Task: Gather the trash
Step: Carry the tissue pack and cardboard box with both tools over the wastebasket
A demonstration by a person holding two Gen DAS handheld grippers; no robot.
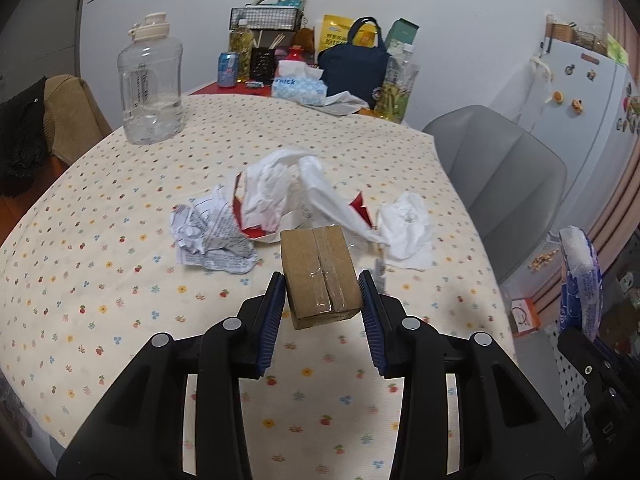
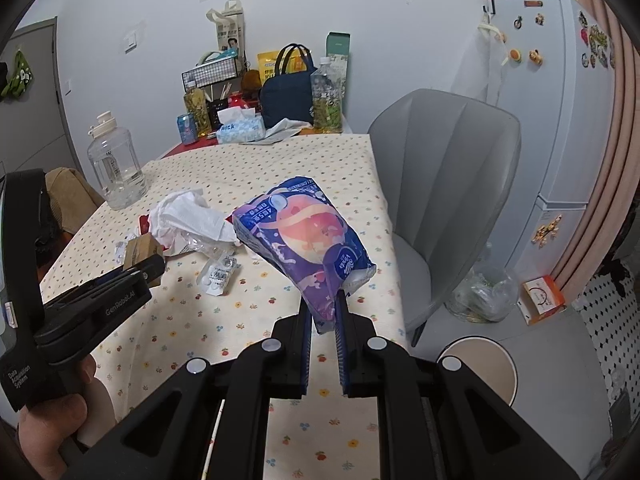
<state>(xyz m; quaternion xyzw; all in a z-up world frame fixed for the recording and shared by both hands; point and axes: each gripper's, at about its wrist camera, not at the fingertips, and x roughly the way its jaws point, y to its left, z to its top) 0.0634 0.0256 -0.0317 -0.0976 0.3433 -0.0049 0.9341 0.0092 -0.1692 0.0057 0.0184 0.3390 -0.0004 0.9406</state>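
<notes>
My left gripper [image 1: 321,276] is shut on a small taped cardboard box [image 1: 314,252], held a little above the flowered tablecloth [image 1: 100,260]. Behind the box lie crumpled printed paper [image 1: 212,240], a white plastic bag [image 1: 280,188] over a red-and-white carton [image 1: 256,230], and a white tissue [image 1: 408,228]. My right gripper [image 2: 323,300] is shut on a purple tissue packet [image 2: 304,236], which stands tilted up over the table's right edge. In the right wrist view the left gripper [image 2: 154,268] shows from the side with the box [image 2: 140,246]; a blister pack [image 2: 218,276] lies beside it.
A large clear water jug [image 1: 152,84] stands at the far left. A tissue box [image 1: 298,86], a navy bag [image 1: 354,68] and bottles crowd the back. A grey chair [image 2: 444,184] stands right of the table, with a round beige-lidded bin [image 2: 476,364] and a clear bag [image 2: 480,292] on the floor.
</notes>
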